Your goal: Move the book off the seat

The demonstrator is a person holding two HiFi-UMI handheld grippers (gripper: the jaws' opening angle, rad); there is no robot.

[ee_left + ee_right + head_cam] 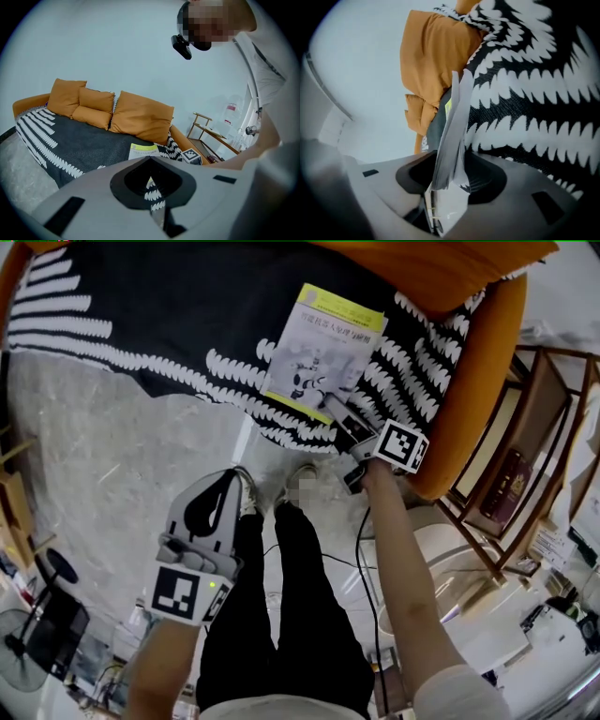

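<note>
A thin book (323, 352) with a white and yellow-green cover lies on the black-and-white blanket (141, 306) that covers the orange sofa seat. My right gripper (342, 423) is at the book's near right corner. In the right gripper view the book (452, 140) runs edge-on between the jaws of the right gripper (445, 187), which are closed on its corner. My left gripper (225, 479) hangs low over the floor by the person's legs, jaws together and empty. From the left gripper (152, 187) the book (143, 151) shows on the seat beyond.
Orange cushions (140, 115) line the sofa back. A wooden side table (525, 456) with a dark red book stands right of the sofa arm (478, 399). The person's legs (281, 615) and a cable are on the marble floor. A fan (28, 634) stands at lower left.
</note>
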